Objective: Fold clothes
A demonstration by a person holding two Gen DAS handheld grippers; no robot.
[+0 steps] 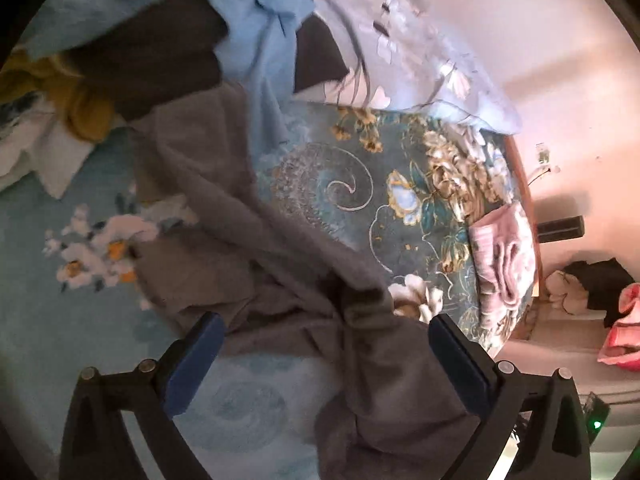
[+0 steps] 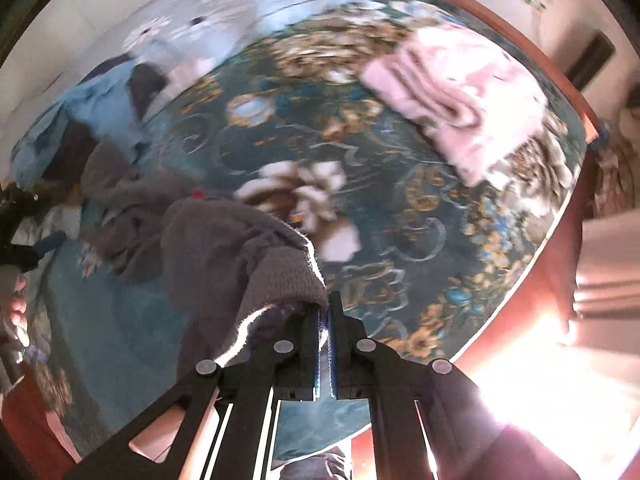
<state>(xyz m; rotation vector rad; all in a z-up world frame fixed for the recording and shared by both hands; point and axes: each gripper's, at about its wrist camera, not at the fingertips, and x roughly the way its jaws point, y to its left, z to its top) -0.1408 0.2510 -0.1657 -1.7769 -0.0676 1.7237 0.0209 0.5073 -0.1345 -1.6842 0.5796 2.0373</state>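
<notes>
Here the left gripper (image 1: 324, 344) has its fingers spread wide over the grey garment (image 1: 248, 240), crumpled mid-bed (image 1: 340, 184). In the right view, the right gripper (image 2: 325, 320) is clenched on the garment's hem; a pink towel (image 2: 460, 96) lies near the bed's far edge.

Left hand-held gripper (image 1: 324, 344) spread wide; right hand-held gripper (image 2: 325, 312) apparently clamped tight.

I saw a matt, fuzzy grey cloth garment (image 2: 224, 248), a soft ribbed pink towel (image 2: 452, 96), and the bed's glossy wooden edge (image 2: 560, 240).
</notes>
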